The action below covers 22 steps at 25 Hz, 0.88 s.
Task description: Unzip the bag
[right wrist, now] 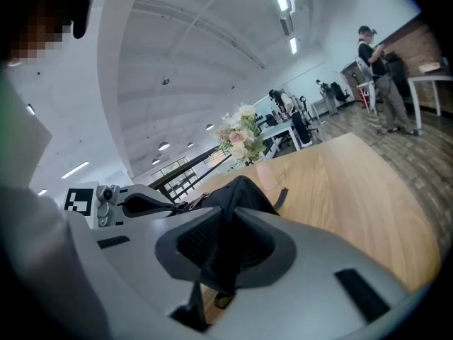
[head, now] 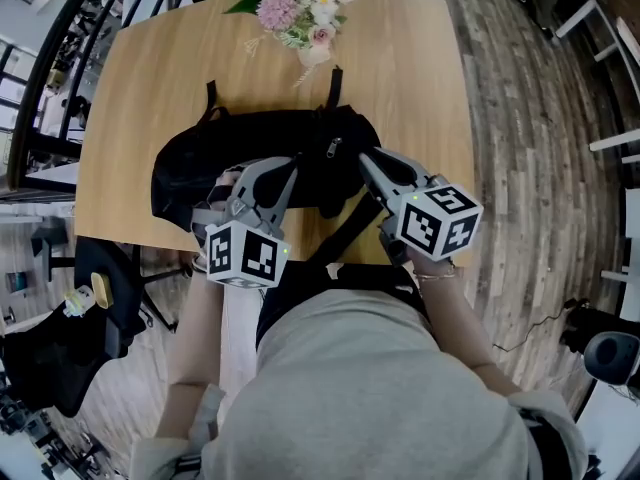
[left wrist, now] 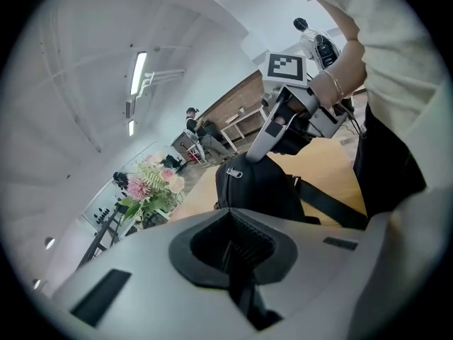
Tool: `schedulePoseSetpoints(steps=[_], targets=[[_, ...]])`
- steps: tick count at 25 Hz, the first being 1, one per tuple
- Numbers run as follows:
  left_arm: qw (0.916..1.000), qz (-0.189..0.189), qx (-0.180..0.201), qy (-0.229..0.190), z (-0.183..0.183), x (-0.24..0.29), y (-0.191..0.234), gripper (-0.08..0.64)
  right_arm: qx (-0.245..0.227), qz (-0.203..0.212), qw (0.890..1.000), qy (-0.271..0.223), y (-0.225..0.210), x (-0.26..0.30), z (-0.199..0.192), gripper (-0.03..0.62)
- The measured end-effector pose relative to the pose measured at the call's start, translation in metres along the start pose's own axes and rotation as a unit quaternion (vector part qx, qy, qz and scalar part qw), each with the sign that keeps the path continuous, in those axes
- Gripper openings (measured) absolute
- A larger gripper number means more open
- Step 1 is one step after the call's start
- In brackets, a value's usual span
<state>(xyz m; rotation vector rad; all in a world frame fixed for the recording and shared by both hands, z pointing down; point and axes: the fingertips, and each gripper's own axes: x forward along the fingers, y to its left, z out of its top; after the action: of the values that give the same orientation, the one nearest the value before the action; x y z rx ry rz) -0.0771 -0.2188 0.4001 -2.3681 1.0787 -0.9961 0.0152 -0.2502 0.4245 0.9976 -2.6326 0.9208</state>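
A black bag (head: 250,153) lies on the wooden table (head: 420,68), with its silver zipper pull (head: 333,148) on top near the middle. My right gripper (head: 368,160) sits at the bag's right side, just right of the pull. In the right gripper view, my right gripper (right wrist: 223,250) has its pads pinched on a fold of the black bag (right wrist: 244,190). My left gripper (head: 288,165) rests against the bag's front, left of the pull. In the left gripper view, my left gripper (left wrist: 230,250) has its pads pressed together with nothing seen between them; the bag (left wrist: 262,190) and zipper pull (left wrist: 234,173) lie beyond.
A bunch of pink and white flowers (head: 305,8) lies at the table's far edge behind the bag. A black strap (head: 350,230) runs from the bag over the near edge toward the person. A dark chair (head: 100,288) stands at the left. People stand far off (right wrist: 375,69).
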Motion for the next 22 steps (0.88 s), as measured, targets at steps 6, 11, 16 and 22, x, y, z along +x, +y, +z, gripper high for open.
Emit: schedulePoseSetpoints(steps=[6, 11, 16, 22], targets=[[0.9997, -0.008, -0.003, -0.021, -0.011, -0.017, 0.004, 0.018, 0.01, -0.058, 0.998, -0.026, -0.003, -0.01, -0.001, 0.066], [0.9991, -0.015, -0.003, -0.04, -0.029, -0.031, 0.013, 0.018, 0.001, -0.1, 0.994, -0.035, -0.004, -0.01, -0.001, 0.066], [0.9984, -0.022, 0.011, -0.051, -0.044, -0.042, 0.021, 0.017, -0.003, -0.138, 0.989, -0.051, -0.005, -0.008, -0.001, 0.066], [0.9977, -0.031, 0.019, -0.058, -0.061, -0.054, 0.029, 0.018, -0.01, -0.184, 0.98, -0.08, -0.005, -0.01, 0.01, 0.069]])
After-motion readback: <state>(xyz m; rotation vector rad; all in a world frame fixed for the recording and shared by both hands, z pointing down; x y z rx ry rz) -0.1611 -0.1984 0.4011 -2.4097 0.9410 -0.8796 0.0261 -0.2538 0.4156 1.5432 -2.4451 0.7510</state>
